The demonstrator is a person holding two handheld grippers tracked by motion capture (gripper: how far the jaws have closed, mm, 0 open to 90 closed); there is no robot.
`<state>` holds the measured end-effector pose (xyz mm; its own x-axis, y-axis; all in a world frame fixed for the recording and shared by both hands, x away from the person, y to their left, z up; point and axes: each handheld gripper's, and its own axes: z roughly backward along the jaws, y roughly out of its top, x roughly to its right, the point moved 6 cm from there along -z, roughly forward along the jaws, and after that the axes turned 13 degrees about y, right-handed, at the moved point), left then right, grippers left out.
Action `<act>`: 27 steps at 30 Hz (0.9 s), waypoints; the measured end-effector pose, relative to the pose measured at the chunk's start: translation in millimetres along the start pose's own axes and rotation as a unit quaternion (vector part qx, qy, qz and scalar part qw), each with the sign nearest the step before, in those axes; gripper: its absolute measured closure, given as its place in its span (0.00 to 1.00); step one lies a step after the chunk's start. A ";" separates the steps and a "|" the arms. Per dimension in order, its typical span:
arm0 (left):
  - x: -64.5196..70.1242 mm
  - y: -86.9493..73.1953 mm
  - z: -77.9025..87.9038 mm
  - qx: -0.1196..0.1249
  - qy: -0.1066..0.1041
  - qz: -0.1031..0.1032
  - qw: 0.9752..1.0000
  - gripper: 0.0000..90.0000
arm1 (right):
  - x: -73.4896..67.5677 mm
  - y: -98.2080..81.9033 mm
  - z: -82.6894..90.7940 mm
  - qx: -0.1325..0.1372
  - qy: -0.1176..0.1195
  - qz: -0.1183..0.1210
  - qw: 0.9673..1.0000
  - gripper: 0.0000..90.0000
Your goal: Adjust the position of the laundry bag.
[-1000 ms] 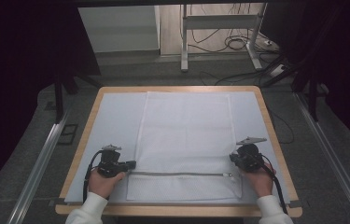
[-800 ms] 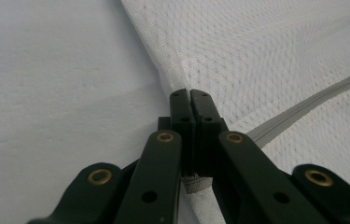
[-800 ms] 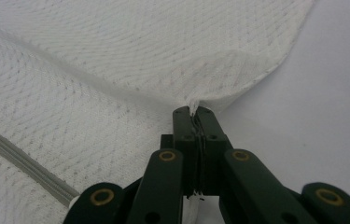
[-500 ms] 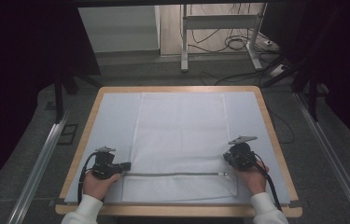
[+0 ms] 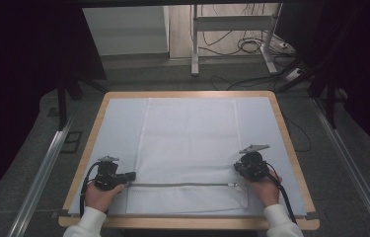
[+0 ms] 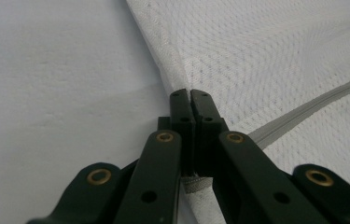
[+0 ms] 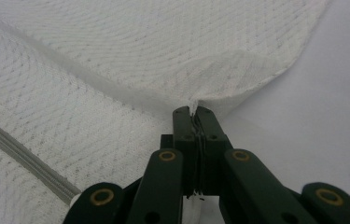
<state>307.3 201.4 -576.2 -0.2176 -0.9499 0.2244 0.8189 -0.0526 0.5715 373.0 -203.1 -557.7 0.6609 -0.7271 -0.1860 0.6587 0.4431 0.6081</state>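
Observation:
A white mesh bag (image 5: 190,143) lies flat on the pale mat, its grey zipper (image 5: 182,184) running across near the front edge. My left gripper (image 5: 132,175) is shut on the bag's left edge at the zipper's end; in the left gripper view the jaws (image 6: 190,94) pinch the hem of the mesh (image 6: 266,60) beside the zipper (image 6: 312,105). My right gripper (image 5: 238,169) is shut on the bag's right edge. In the right gripper view its jaws (image 7: 192,111) hold a small raised fold of the mesh (image 7: 130,56), and the zipper (image 7: 18,156) runs off to the left.
The table has a wooden rim (image 5: 291,148). Metal rails (image 5: 44,168) run along both sides on the floor. Beyond the far edge stand a desk's legs (image 5: 195,44) with cables (image 5: 251,47) on the floor. Dark curtains flank the scene.
Both hands have shifted slightly to the left with the bag's edges still pinched. The jaws have stayed shut.

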 end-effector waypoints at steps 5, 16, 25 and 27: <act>0.2 -0.9 -0.8 0.000 0.005 -0.003 1.000 0.99 | -0.1 -0.8 0.5 0.000 0.002 -0.002 1.000 0.97; 2.1 12.4 6.8 0.072 0.025 -0.018 0.997 0.51 | 13.6 0.2 8.8 0.015 -0.032 -0.015 0.999 0.50; 21.1 21.8 25.3 0.111 0.020 -0.031 0.993 0.35 | 20.8 3.0 31.2 0.069 -0.021 -0.032 0.997 0.33; 26.8 24.4 28.8 0.115 0.018 -0.033 0.993 0.35 | 22.0 1.8 33.6 0.076 -0.017 -0.033 0.996 0.32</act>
<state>306.1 183.5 -533.5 -0.2451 -0.9571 0.1545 0.6597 -0.0479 0.7500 376.6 -236.0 -534.8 0.6038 -0.7705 -0.2046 0.6367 0.3117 0.7053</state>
